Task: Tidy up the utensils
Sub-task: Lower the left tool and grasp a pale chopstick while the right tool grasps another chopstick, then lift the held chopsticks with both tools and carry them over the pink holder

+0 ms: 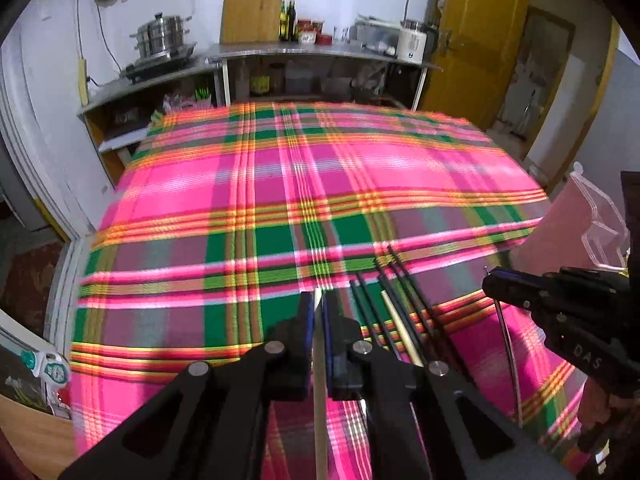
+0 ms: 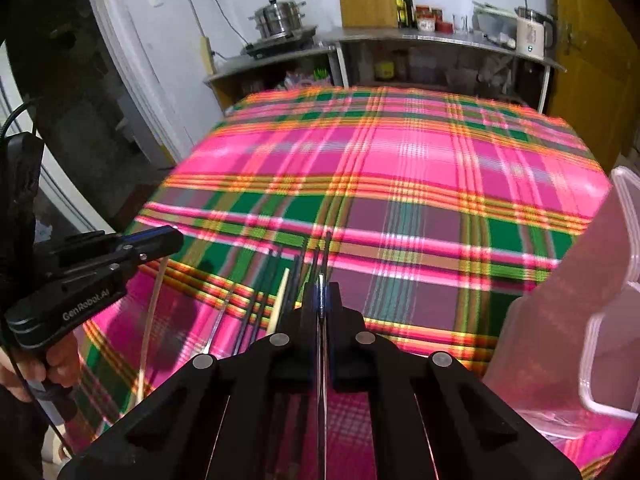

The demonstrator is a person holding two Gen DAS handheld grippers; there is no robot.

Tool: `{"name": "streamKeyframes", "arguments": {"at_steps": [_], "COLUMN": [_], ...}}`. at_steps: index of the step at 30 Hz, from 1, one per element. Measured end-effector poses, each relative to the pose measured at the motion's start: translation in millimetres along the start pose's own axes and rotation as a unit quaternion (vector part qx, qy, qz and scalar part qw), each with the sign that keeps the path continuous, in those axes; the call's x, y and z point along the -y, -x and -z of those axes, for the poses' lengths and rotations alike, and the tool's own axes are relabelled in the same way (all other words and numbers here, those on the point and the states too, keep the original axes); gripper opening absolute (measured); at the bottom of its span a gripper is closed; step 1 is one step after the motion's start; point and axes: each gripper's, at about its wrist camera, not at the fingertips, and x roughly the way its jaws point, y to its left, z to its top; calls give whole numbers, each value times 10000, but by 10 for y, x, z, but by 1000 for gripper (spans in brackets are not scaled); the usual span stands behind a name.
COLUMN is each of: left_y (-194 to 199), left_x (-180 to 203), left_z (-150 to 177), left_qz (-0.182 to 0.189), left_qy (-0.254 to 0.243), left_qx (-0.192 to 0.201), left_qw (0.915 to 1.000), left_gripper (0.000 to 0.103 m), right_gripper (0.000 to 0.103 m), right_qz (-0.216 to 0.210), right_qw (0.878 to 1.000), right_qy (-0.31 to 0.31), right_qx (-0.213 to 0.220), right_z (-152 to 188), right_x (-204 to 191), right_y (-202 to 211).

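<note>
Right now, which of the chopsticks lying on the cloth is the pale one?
The single cream chopstick, lying among the black chopsticks; every other one on the cloth is black.

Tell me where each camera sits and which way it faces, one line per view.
Left wrist: on the left gripper, angled down over the plaid tablecloth toward the kitchen shelf; it is shut on a pale chopstick; right gripper at right.
Right wrist: on the right gripper, same direction; shut on a thin utensil; left gripper at left.
Shared: loose chopsticks, clear organizer box.

Black hand-held gripper [image 1: 317,308], silver screws, blue pads; "GenRobot.AI" lettering
</note>
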Motion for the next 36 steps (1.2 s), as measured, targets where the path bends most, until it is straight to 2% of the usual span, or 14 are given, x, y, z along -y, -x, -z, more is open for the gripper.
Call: {"name": "streamKeyframes", "arguments": {"at_steps": [11,23,29,36], "left_y": [829,1357,1422,1473], "left_x": [149,397,647,1154], "left_z": [-10,-82,-247,-545], "left_qz": [87,271,580,1157], "left_qy": [-133,-192,-235,-408], "left_qx": [548,916,949,1044], "left_qw": [9984,9952,9935,9869], "left_gripper": [5,5,5,5], "right_gripper": [4,3,3,3], "right_qz": [-10,74,118,287], "right_qw": [9980,9928,9889,9811], "right_qy": [-37,-169,-294,-458], "right_qx": [634,1186,1453,1859], "right_z": [144,335,282,196], "right_x": [9,130,242,458], "right_y": [786,1449,1698,2135]}}
